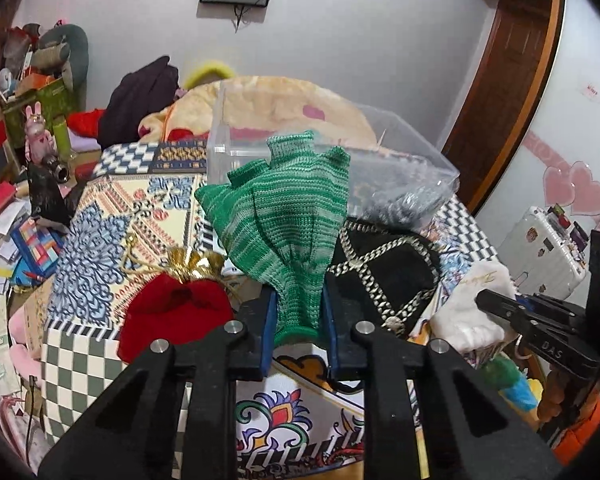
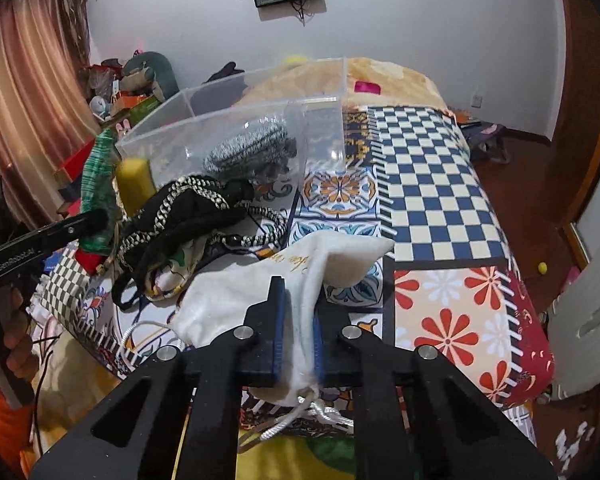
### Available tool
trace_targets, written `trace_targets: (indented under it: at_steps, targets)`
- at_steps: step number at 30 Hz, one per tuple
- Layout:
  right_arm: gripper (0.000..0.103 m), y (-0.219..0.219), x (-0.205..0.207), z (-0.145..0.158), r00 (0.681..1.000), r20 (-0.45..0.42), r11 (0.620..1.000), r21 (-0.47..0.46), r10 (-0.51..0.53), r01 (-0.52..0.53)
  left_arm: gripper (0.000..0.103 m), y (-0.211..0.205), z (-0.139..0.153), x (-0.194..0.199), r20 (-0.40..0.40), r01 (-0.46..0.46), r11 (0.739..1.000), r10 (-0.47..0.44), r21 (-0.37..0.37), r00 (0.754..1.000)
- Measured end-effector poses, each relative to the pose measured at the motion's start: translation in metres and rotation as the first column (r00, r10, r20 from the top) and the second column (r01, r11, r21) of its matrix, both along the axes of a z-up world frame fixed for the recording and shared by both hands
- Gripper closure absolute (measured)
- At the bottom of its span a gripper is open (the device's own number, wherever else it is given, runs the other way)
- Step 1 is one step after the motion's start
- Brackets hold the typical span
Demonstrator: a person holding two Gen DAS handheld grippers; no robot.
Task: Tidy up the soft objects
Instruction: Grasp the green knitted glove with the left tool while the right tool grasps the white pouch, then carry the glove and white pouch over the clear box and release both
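Two grips we see: our left gripper [image 1: 298, 320] clamps the green glove [image 1: 284, 216], while only the right camera shows our right gripper [image 2: 300, 328] pinching the white pouch [image 2: 284, 280].

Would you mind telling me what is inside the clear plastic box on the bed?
The clear box holds a grey-and-black striped knit item, lying against its near wall. What kind of item it is cannot be told. In the left wrist view, the green knit glove covers part of the box.
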State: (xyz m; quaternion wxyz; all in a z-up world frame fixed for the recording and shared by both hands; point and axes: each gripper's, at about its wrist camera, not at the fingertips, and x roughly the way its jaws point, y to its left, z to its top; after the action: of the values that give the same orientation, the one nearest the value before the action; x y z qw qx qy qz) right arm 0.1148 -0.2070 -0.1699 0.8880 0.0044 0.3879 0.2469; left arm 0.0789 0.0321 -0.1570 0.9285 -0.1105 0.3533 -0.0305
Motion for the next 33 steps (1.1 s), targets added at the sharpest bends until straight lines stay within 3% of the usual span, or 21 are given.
trace_targets:
  at_steps: [11,16,27,31,33]
  targets:
    - [0.097,-0.001,-0.007,0.041,0.991,0.136,0.999,0.034,-0.008,0.004,0.085,0.011,0.048,-0.016,0.124,0.002,1.000,-0.003,0.014,0.992]
    - [0.097,-0.007,-0.003,0.073,0.974,0.225,0.994,0.105,-0.040,0.016,0.085,0.015,0.065,-0.013,0.167,-0.010,0.999,0.004,0.037,0.986]
    - [0.097,0.011,0.015,0.119,0.921,0.383,0.987,0.157,-0.070,0.009,0.085,0.025,0.095,0.013,0.218,-0.014,0.999,0.003,0.048,0.976]
    - [0.096,0.019,0.025,0.107,0.933,0.351,0.993,0.108,-0.075,0.039,0.085,0.024,0.092,0.023,0.208,-0.024,0.998,0.010,0.065,0.978]
    - [0.083,0.017,0.029,0.092,0.951,0.301,0.997,0.067,-0.065,0.047,0.085,0.023,0.087,0.024,0.201,-0.018,0.998,0.004,0.068,0.980]
